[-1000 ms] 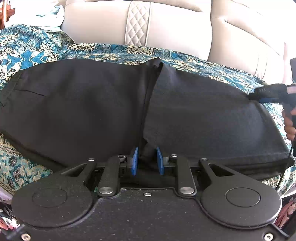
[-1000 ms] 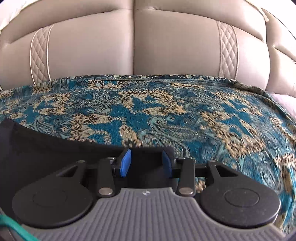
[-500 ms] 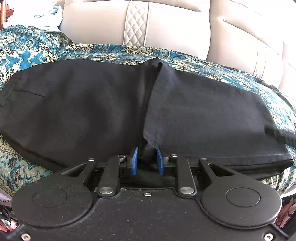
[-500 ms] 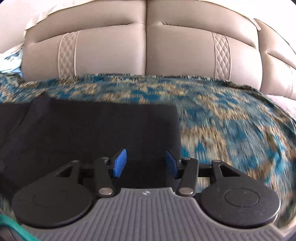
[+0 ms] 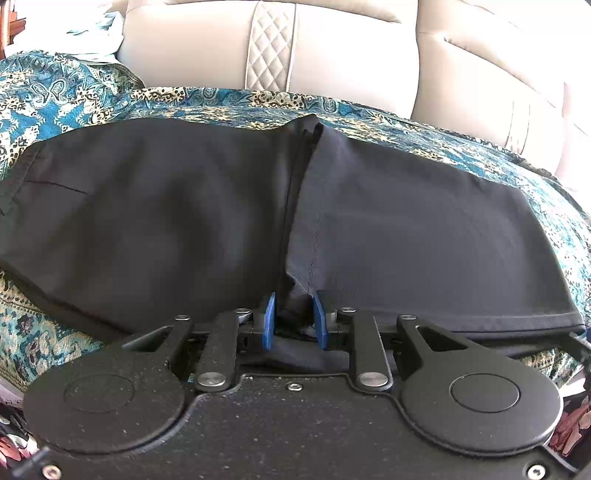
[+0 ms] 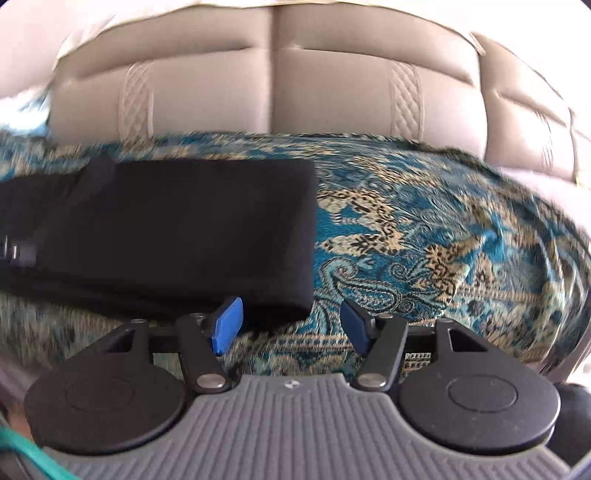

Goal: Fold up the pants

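Black pants (image 5: 406,229) lie across a teal patterned cloth (image 5: 74,103) on a sofa seat, with a fold edge running down the middle. My left gripper (image 5: 293,321) is shut on a bunch of the black fabric at the near edge of that fold. In the right wrist view the pants (image 6: 177,229) end in a squared right edge. My right gripper (image 6: 290,325) hovers at the near right corner of the pants, its jaws opening; only patterned cloth shows between the blue pads, with the left pad (image 6: 227,325) just at the fabric's edge.
Beige leather sofa backrest (image 6: 332,88) rises behind the seat. The teal patterned cloth (image 6: 443,240) stretches bare to the right of the pants. A light crumpled cloth (image 5: 92,33) lies at the far left corner. A green cable (image 6: 33,454) runs past my right gripper's body.
My right gripper swung away from the pants' right end toward the near right corner while its jaws widened. It left the left wrist view. The left gripper kept its hold, unmoved.
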Demonstrator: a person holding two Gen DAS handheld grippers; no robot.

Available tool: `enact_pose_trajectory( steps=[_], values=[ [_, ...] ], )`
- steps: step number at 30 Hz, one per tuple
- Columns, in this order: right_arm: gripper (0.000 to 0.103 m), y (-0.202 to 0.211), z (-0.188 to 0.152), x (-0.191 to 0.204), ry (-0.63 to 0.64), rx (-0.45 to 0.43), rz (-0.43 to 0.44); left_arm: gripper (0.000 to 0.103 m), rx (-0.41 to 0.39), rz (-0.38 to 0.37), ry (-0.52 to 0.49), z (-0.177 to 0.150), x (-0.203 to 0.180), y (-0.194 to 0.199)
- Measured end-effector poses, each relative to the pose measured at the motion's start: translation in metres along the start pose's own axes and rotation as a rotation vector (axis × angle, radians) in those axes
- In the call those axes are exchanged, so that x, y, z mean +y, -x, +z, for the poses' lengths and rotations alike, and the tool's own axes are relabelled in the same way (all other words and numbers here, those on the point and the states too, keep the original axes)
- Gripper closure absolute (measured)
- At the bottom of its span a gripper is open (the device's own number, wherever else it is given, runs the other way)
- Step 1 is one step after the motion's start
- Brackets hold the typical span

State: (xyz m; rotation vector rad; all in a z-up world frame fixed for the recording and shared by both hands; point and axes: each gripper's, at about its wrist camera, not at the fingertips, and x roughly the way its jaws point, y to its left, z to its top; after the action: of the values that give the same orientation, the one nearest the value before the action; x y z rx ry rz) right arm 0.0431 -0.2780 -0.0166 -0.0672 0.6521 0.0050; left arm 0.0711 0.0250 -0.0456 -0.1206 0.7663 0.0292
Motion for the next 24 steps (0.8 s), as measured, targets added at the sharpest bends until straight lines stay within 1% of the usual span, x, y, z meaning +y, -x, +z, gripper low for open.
enact_pose_trajectory(
  steps=[3,4,7,8,9,10,12,13,15,17,20,22,24],
  values=[
    [0.030,-0.007,-0.005,0.010,0.082,0.024,-0.073,0.080,0.000,0.001,-0.005,0.000,0.000,0.000],
    [0.030,-0.008,-0.005,0.010,0.079,0.023,-0.081,0.080,0.000,0.001,-0.007,0.000,0.000,0.000],
    [0.030,-0.007,-0.001,0.002,0.001,-0.001,-0.054,0.080,-0.001,0.001,-0.011,0.000,-0.001,0.000],
    [0.030,-0.010,0.000,0.000,-0.016,0.003,-0.063,0.080,-0.002,0.001,-0.011,-0.001,-0.001,0.000],
    [0.029,-0.015,0.001,0.001,-0.013,0.012,-0.089,0.080,-0.002,0.001,-0.010,0.000,-0.001,0.000],
    [0.023,-0.017,0.001,0.001,-0.002,0.010,-0.120,0.080,-0.002,0.002,-0.011,0.000,-0.002,0.000],
    [0.022,-0.020,0.002,-0.001,0.014,0.002,-0.160,0.080,0.000,0.001,-0.012,0.000,-0.002,0.000],
    [0.020,-0.020,0.003,-0.004,0.016,0.004,-0.172,0.079,0.001,0.000,-0.012,0.000,-0.002,0.000],
    [0.018,-0.021,0.004,-0.014,-0.003,0.020,-0.169,0.075,0.003,-0.009,-0.012,0.000,-0.003,0.000],
    [0.016,-0.023,0.005,-0.025,-0.051,0.042,-0.168,0.070,0.001,-0.016,-0.025,0.000,-0.005,0.000],
    [0.013,-0.025,0.006,-0.036,-0.105,0.073,-0.152,0.069,-0.009,0.009,-0.058,-0.002,-0.013,-0.001],
    [0.013,-0.025,0.009,-0.034,-0.089,0.086,-0.149,0.069,-0.014,0.020,-0.067,-0.003,-0.016,-0.002],
    [0.013,-0.021,0.013,-0.029,-0.049,0.071,-0.136,0.069,-0.011,0.021,-0.063,-0.003,-0.017,-0.002]
  ],
)
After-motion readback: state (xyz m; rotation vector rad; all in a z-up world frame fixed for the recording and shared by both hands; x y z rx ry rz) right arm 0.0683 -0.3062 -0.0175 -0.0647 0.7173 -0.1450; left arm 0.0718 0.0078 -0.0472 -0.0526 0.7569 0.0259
